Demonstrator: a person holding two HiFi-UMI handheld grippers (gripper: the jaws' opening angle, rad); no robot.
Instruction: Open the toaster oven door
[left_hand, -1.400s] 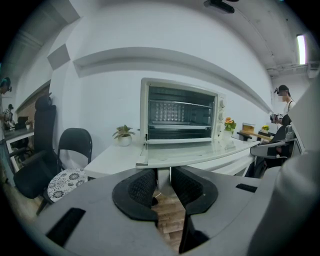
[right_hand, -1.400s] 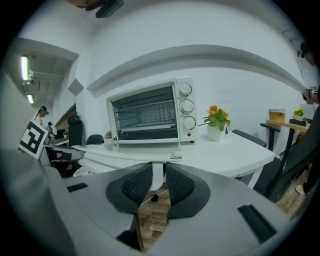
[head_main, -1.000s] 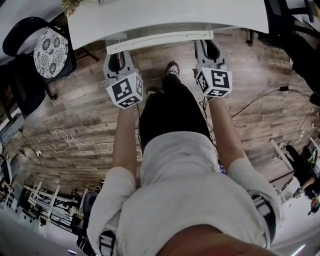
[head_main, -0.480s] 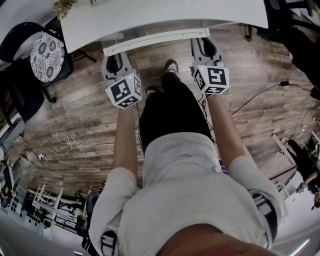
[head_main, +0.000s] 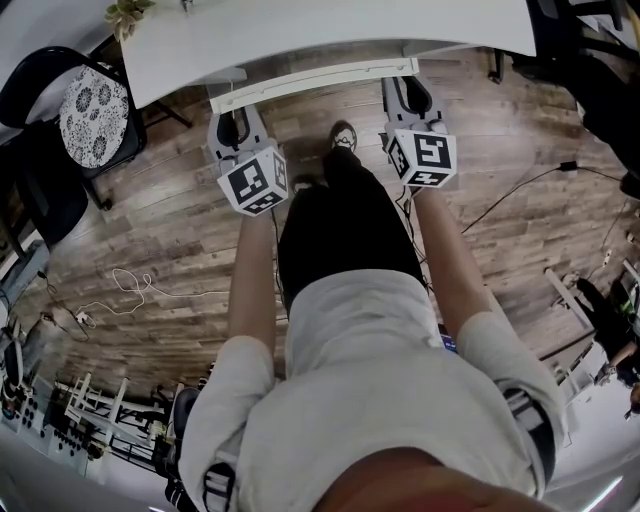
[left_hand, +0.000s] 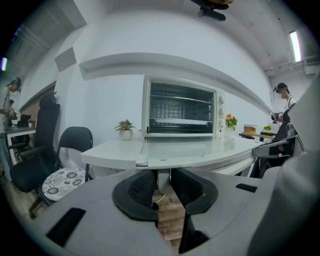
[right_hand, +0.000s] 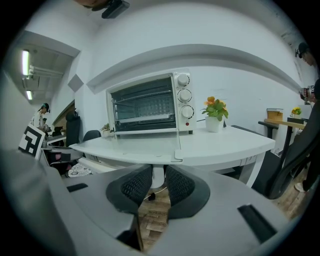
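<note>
A wood-plank floor (head_main: 150, 230) runs under a curved white table (head_main: 330, 30). I have both tools up at its near edge. From the head view the left gripper (head_main: 232, 102) and the right gripper (head_main: 410, 85) sit well apart, one at each end of the long white door handle (head_main: 310, 82). My shoe (head_main: 345, 135) shows on the floor between them.

The toaster oven (left_hand: 180, 107) stands on the table straight ahead of the left gripper (left_hand: 161, 182) and well beyond it. Its glass door (left_hand: 190, 147) is already swung down. It lies level, reaching from the oven mouth back to just above the jaws.

In the left gripper view the two black ribbed pads (left_hand: 142, 187) are drawn in on a white piece of the handle that hangs just under the door's edge. The pads touch it on both sides.

The right gripper (right_hand: 157, 182) has the same hold at the other end, its pads closed against a white piece under the door (right_hand: 145, 142). From there the oven (right_hand: 145, 107) sits ahead and a little left, with its three knobs (right_hand: 184, 95) directly ahead.

A small green potted plant (left_hand: 125, 130) stands beyond and left of the left gripper. A pot of orange flowers (right_hand: 215, 115) stands beyond and right of the right one. A black chair with a patterned cushion (head_main: 95, 100) is off to the left gripper's outer side. A loose white cable (head_main: 130, 280) lies on the floor behind it.
</note>
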